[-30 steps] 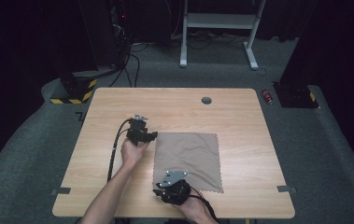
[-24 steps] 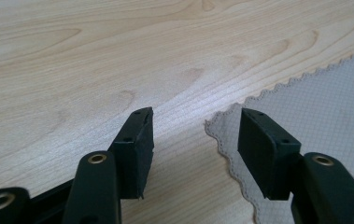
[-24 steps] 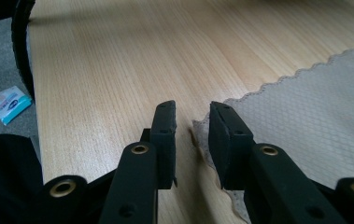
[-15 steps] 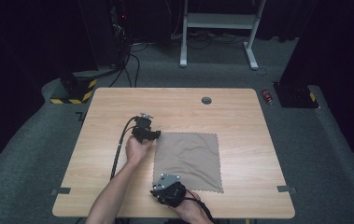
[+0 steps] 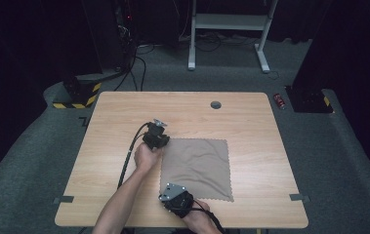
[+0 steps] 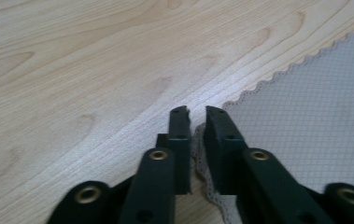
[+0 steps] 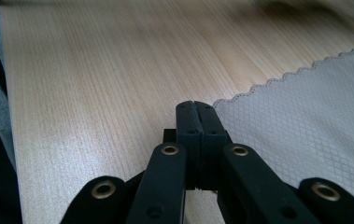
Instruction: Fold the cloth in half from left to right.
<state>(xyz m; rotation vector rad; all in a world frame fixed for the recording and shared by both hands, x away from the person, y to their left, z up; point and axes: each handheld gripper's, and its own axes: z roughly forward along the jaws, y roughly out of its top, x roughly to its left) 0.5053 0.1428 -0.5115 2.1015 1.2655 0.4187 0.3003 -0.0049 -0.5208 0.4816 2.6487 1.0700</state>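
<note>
A beige cloth [image 5: 199, 168] with a scalloped edge lies flat on the wooden table [image 5: 124, 112]. My left gripper [image 5: 161, 143] sits at the cloth's far left corner. Its jaws have just been closing, and in the left gripper view [image 6: 197, 111] they pinch the cloth's edge [image 6: 198, 140], which stands up in the narrow slot between them. My right gripper [image 5: 165, 198] is at the near left corner. In the right gripper view [image 7: 195, 105] its jaws have just closed and meet tip to tip, with the cloth's corner [image 7: 277, 121] running in under them.
A round cable hole [image 5: 215, 105] is in the table's far side. Tape marks [image 5: 64, 199] sit near the front corners. On the floor lie a red object [image 5: 280, 101], a yellow-and-black block [image 5: 77, 95] with cables, and a white frame [image 5: 226, 22].
The left gripper has edged right onto the cloth's far left corner. The right gripper has shifted slightly left at the near corner. The cloth has stayed flat.
</note>
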